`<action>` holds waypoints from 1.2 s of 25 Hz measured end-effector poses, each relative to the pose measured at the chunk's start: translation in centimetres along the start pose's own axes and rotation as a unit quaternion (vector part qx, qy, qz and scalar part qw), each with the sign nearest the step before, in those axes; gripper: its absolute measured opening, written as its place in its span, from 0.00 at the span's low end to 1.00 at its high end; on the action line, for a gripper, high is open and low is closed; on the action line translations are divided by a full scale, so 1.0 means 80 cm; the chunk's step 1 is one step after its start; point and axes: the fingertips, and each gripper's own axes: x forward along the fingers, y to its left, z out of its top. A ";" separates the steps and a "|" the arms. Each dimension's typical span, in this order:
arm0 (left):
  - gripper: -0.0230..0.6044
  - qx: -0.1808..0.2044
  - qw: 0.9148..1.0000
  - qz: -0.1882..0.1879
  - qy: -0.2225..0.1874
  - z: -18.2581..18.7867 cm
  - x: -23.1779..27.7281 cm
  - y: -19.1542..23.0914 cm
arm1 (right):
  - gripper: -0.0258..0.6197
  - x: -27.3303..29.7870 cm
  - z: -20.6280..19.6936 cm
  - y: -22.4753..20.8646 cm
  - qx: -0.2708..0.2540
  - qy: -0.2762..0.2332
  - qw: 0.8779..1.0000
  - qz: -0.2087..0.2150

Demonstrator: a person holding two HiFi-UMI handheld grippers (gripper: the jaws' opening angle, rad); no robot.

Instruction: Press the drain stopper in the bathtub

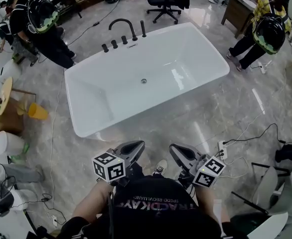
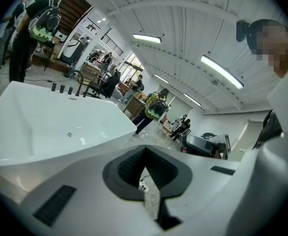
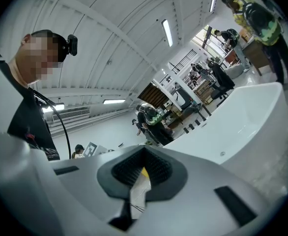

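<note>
Both grippers wait low in front of the white bathtub [image 1: 86, 73], well apart from it.

The drain stopper [image 1: 143, 81] sits in the middle of the tub floor (a small round metal piece), on the near side of the black faucet [image 1: 122, 26]. The left gripper [image 1: 132, 147] and the right gripper [image 1: 178, 151] are close to the person's body, over the marble floor. Each has its jaws closed together, with nothing between them.

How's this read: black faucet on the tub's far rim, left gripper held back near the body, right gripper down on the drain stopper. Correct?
One error: the right gripper is not on the drain stopper; like the left gripper, it is held back near the body, outside the bathtub. The head view shows it. The rest stands.
</note>
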 end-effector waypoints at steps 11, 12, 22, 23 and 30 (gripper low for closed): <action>0.04 -0.016 1.000 -0.002 -0.006 0.034 0.034 0.022 | 0.06 0.019 0.029 -0.039 0.007 0.007 1.000 -0.007; 0.04 -0.016 1.000 -0.003 -0.005 0.039 0.040 0.027 | 0.06 0.023 0.036 -0.046 0.007 0.007 1.000 -0.009; 0.04 -0.013 1.000 -0.015 -0.004 0.108 0.075 0.104 | 0.06 0.097 0.073 -0.095 0.008 0.015 0.999 -0.033; 0.04 -0.009 1.000 -0.016 -0.005 0.114 0.076 0.110 | 0.06 0.106 0.075 -0.101 0.010 0.017 0.999 -0.034; 0.04 -0.012 1.000 0.003 -0.025 0.152 0.080 0.169 | 0.06 0.187 0.094 -0.135 0.012 0.059 0.998 -0.019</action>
